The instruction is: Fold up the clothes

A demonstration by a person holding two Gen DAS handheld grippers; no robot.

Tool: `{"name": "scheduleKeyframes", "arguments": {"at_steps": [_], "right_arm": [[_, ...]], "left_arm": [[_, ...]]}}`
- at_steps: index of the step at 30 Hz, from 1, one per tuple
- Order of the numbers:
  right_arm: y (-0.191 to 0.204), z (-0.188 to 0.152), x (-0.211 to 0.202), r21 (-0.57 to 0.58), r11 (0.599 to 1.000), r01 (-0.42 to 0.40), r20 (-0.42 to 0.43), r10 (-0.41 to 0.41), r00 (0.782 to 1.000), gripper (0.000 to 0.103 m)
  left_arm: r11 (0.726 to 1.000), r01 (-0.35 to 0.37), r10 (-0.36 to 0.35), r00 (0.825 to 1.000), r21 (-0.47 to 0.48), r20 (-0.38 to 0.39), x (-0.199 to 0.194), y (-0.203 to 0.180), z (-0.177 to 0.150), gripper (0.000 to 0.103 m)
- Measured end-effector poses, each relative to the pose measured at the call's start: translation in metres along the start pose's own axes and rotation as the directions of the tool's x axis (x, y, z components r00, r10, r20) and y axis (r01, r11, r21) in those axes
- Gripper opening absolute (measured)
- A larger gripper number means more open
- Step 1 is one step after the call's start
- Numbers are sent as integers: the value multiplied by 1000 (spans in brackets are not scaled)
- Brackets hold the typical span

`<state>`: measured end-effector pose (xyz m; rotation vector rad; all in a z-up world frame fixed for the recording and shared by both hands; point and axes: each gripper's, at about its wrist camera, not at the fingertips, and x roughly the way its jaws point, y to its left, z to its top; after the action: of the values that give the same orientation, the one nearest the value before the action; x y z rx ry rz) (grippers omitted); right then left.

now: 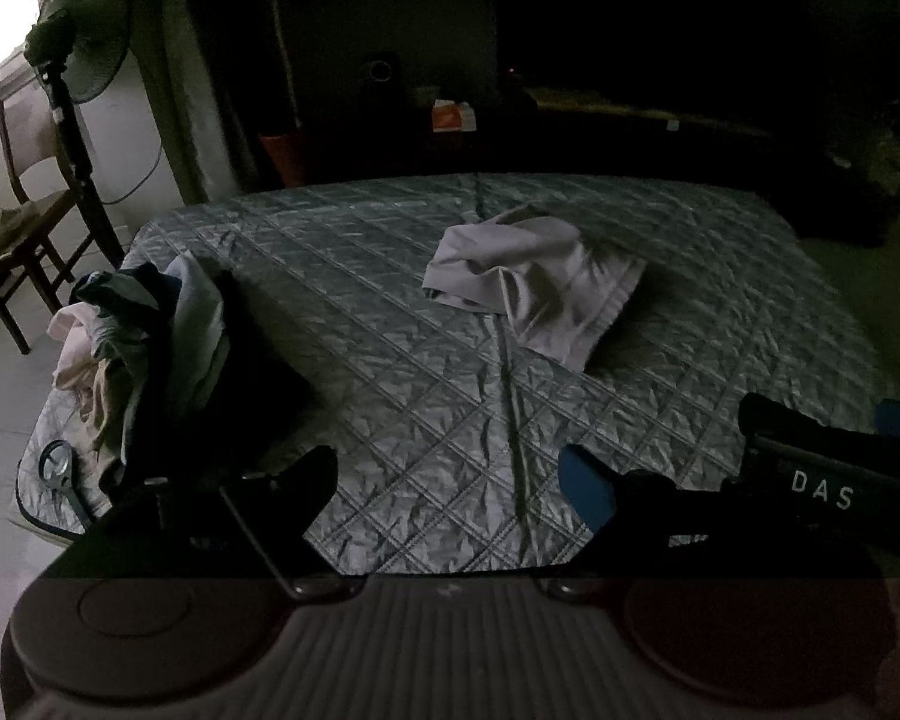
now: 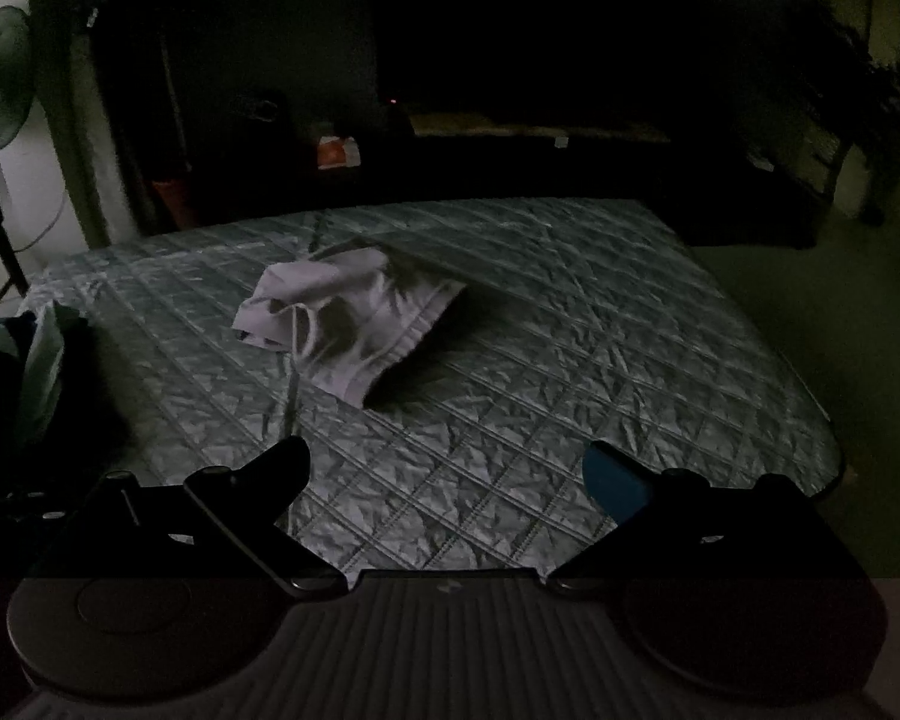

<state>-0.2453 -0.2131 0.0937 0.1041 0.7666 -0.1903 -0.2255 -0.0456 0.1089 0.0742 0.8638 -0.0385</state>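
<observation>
A pale folded garment point(image 1: 534, 282) lies on the quilted grey bed cover point(image 1: 426, 420), well beyond both grippers; the right wrist view shows the garment point(image 2: 348, 324) too, left of centre on the cover point(image 2: 570, 360). My left gripper point(image 1: 450, 480) hangs above the near part of the bed, open, with nothing between its fingers. My right gripper point(image 2: 447, 480) is also open and holds nothing. A heap of unfolded clothes point(image 1: 144, 354) sits at the bed's left edge, seen as a dark bundle point(image 2: 24, 360) in the right wrist view.
A standing fan point(image 1: 81, 60) and a wooden chair point(image 1: 27, 192) stand left of the bed by a bright window. Dark furniture fills the back of the room. The other gripper's body point(image 1: 834, 474) shows at the right of the left wrist view.
</observation>
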Motion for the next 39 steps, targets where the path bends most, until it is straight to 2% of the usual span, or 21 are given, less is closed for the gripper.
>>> {"name": "scheduleKeyframes", "arguments": {"at_steps": [13, 20, 21, 22, 26, 27, 28, 29, 30, 31, 33, 34, 36, 38, 39], "right_arm": [[-1, 0, 9, 39, 997, -67, 28, 66, 997, 99], [13, 8, 24, -53, 994, -91, 90, 95, 991, 93], [16, 9, 27, -78, 993, -92, 103, 99, 990, 85], [18, 9, 30, -98, 991, -91, 116, 102, 988, 73], [23, 13, 61, -178, 982, -68, 114, 89, 989, 56], [24, 13, 69, -203, 977, -68, 118, 94, 989, 43], [25, 13, 77, -231, 970, -68, 126, 99, 987, 36], [29, 13, 86, -278, 959, -45, 139, 87, 986, 38], [33, 12, 96, -330, 944, -23, 148, 75, 986, 42], [37, 12, 107, -382, 924, -15, 151, 78, 985, 57], [48, 8, 129, -475, 880, -11, 150, 93, 984, 75], [53, 7, 139, -519, 855, -9, 148, 100, 984, 74], [64, 3, 161, -603, 798, -4, 144, 114, 983, 73], [74, -1, 182, -668, 744, -9, 128, 126, 984, 71], [78, -4, 193, -690, 723, -19, 110, 131, 985, 69]], "left_arm": [[1000, -13, 13, 1000, 20, -11, 24, 4, 5, 83], [999, -14, 15, 1000, 31, -20, 52, 19, 19, 87], [999, -11, 12, 1000, 35, -19, 56, 20, 21, 87], [999, -10, 10, 1000, 40, -17, 61, 21, 24, 90], [999, -5, 6, 1000, 45, -13, 83, 35, 37, 91], [999, -7, 8, 1000, 44, -13, 90, 40, 40, 89], [999, -10, 10, 1000, 42, -13, 97, 45, 44, 88], [999, -12, 13, 1000, 41, -13, 104, 50, 47, 85], [999, -14, 15, 1000, 40, -13, 111, 55, 51, 83], [999, -17, 17, 1000, 38, -13, 118, 61, 54, 79], [999, -20, 21, 999, 26, -25, 133, 73, 57, 74], [1000, -22, 23, 999, 16, -32, 140, 78, 56, 70], [1000, -13, 12, 998, -14, -64, 158, 91, 52, 55], [998, 6, -14, 991, -63, -133, 175, 102, 51, 23], [996, 32, -44, 988, -83, -146, 179, 106, 53, 18]]}}
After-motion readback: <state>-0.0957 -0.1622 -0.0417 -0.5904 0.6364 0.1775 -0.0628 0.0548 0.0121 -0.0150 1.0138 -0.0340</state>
